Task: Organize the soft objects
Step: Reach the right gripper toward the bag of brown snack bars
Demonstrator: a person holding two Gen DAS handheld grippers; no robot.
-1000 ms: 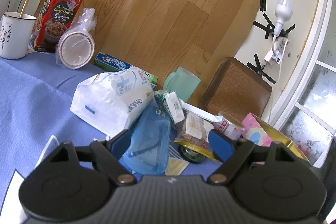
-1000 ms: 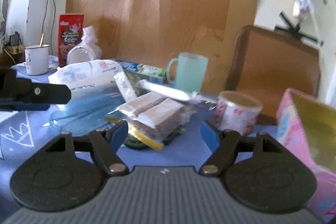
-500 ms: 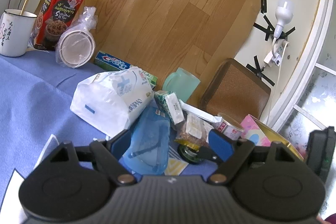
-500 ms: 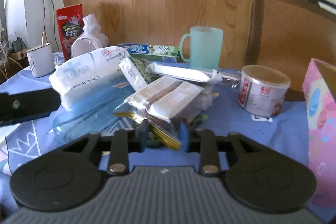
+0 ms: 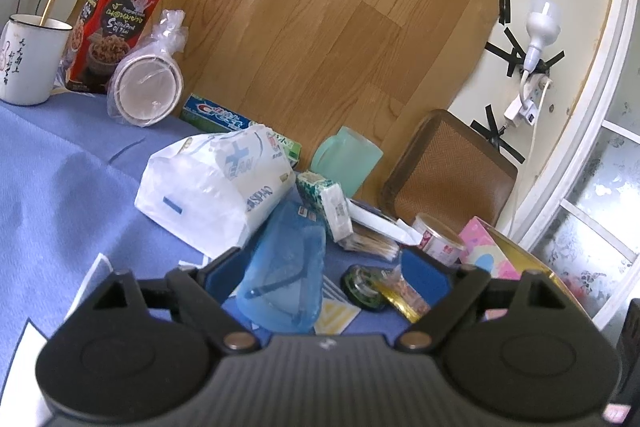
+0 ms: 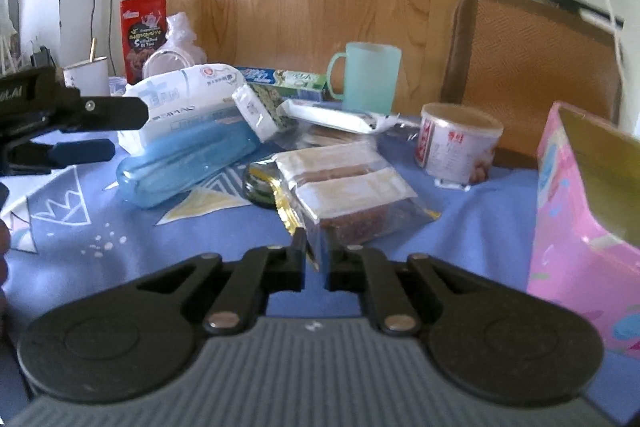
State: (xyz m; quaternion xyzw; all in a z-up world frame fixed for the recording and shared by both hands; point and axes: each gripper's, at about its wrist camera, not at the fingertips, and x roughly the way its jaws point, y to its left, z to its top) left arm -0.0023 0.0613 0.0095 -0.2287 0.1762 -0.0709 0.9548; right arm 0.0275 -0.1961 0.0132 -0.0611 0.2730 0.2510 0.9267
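Note:
A clear snack packet (image 6: 352, 191) with a gold seal lies on the blue tablecloth (image 6: 480, 227). My right gripper (image 6: 314, 259) is closing its jaws on the packet's near corner, and the pads pinch it. In the left wrist view the packet (image 5: 404, 291) sits beside a green jar lid (image 5: 362, 285). My left gripper (image 5: 324, 267) is opening its jaws. The near end of a blue translucent case (image 5: 284, 279) lies between its fingers, untouched. A white wipes pack (image 5: 216, 187) and a small tissue pack (image 5: 328, 203) rest behind the case.
A can (image 6: 456, 147), a mint cup (image 6: 368, 79) and a toothpaste box (image 5: 216, 115) stand further back. A pink box (image 6: 580, 211) is close on the right. A white mug (image 5: 28, 63), a red carton (image 5: 116, 23) and bagged bowls (image 5: 144, 87) fill the far left.
My right gripper's jaws have gone from wide apart to pinching the snack packet's corner, and the packet has slid off the jar lid toward me. The left gripper's jaws have widened slightly.

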